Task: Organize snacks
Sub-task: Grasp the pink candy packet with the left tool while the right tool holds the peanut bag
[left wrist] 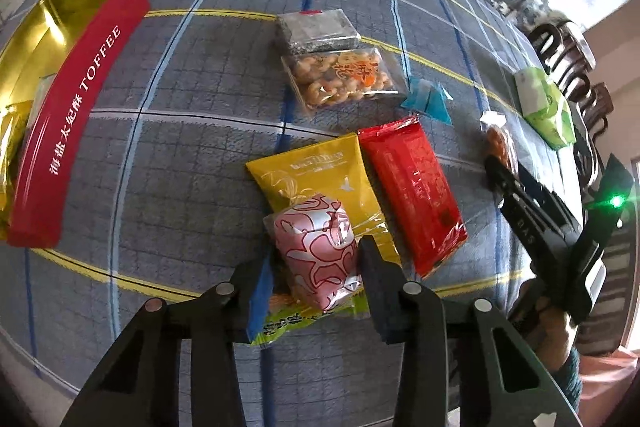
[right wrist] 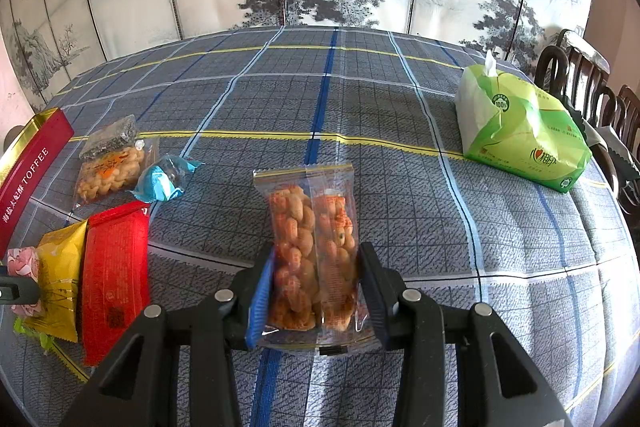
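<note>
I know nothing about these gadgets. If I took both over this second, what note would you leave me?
Left hand-held gripper: jaws either side of the pink snack, which lies on the yellow packet; whether the pads press it, I cannot tell.
Right hand-held gripper: shut on a clear pack of orange twists, above the cloth.
Red toffee tin sits open at far left, with a few items inside.
Loose on the table: red packet, sesame bar, twist pack, blue candy, green packet.
Left to do: these, probably into the tin.
</note>
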A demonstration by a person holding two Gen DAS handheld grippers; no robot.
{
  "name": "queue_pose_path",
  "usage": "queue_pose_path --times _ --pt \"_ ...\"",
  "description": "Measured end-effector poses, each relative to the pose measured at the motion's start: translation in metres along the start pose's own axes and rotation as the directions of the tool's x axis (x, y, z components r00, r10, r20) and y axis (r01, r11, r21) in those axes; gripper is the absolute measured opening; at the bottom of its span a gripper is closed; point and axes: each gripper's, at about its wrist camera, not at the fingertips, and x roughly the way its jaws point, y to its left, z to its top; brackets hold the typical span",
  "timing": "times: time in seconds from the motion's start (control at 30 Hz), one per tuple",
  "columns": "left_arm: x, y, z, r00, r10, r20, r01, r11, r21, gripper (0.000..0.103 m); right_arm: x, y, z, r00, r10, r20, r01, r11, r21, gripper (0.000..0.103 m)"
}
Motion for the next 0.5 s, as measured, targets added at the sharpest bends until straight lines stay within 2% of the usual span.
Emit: queue_pose_path --times 0.2,0.5 --pt "-0.008 0.005 -0.002 1.0 0.001 0.014 -0.002 0.998 0.064 0.036 0.0 0.0 0.0 1.0 0.0 0.0 0.0 1.0 0.0 0.042" --pt "-0.02 0.012 -0.007 0.999 0.019 0.047 -0.024 0.995 0.101 0.036 -0.001 0.001 -0.001 1.0 -0.006 0.001 0.006 1.0 0.0 0.041"
